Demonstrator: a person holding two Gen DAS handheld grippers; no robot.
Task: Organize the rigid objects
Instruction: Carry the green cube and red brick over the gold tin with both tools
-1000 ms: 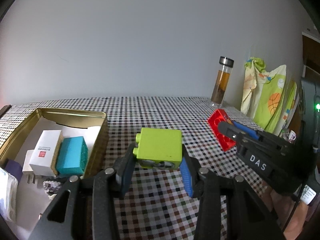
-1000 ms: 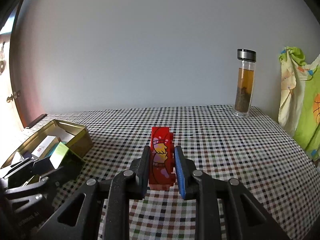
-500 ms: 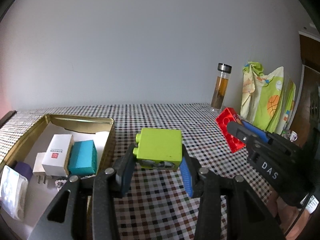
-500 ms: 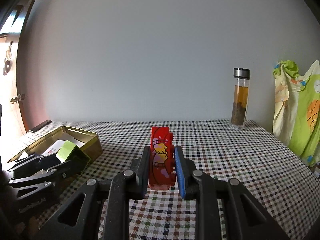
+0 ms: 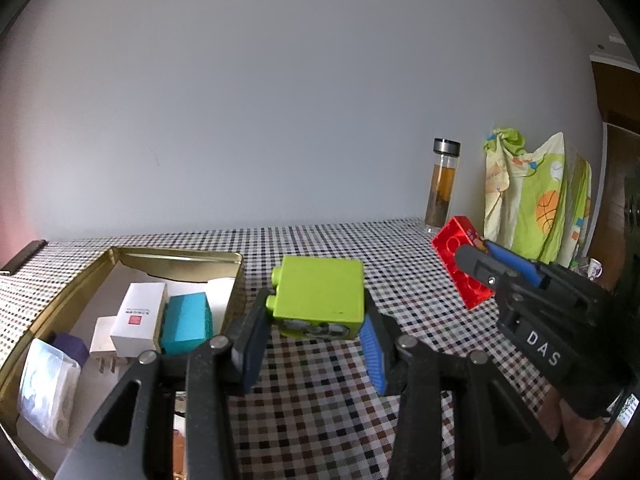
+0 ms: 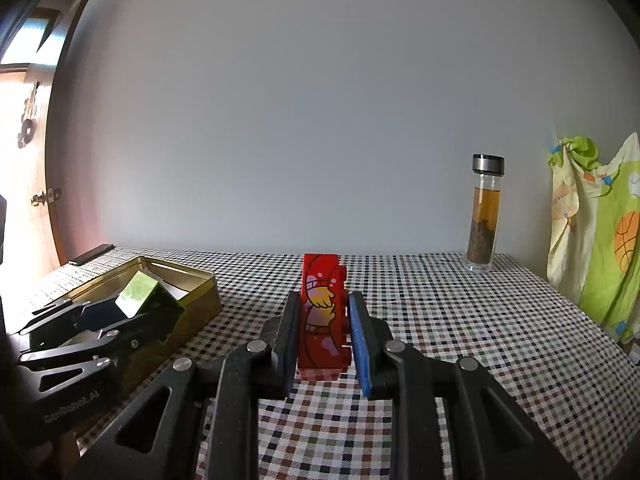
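At the left, the gold tin (image 5: 48, 304) on the checkered bench (image 5: 328, 400) already holds a white box (image 5: 138, 318), a teal box (image 5: 186, 322), a plug and a clear packet. Just right of its rim, the left gripper (image 5: 310, 344) clamps a lime-green toy brick (image 5: 320, 296) above the cloth. Farther right, the right gripper (image 6: 324, 344) pinches a red printed brick (image 6: 322, 316); both bricks seemingly remain to be placed, with a tea bottle (image 6: 485, 212) behind.

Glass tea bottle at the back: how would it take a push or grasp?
The glass tea bottle is tall, narrow and upright, so a high push would likely tip it. Once down, its round body would probably roll. Smooth glass looks slippery and fragile; the liquid inside adds weight.
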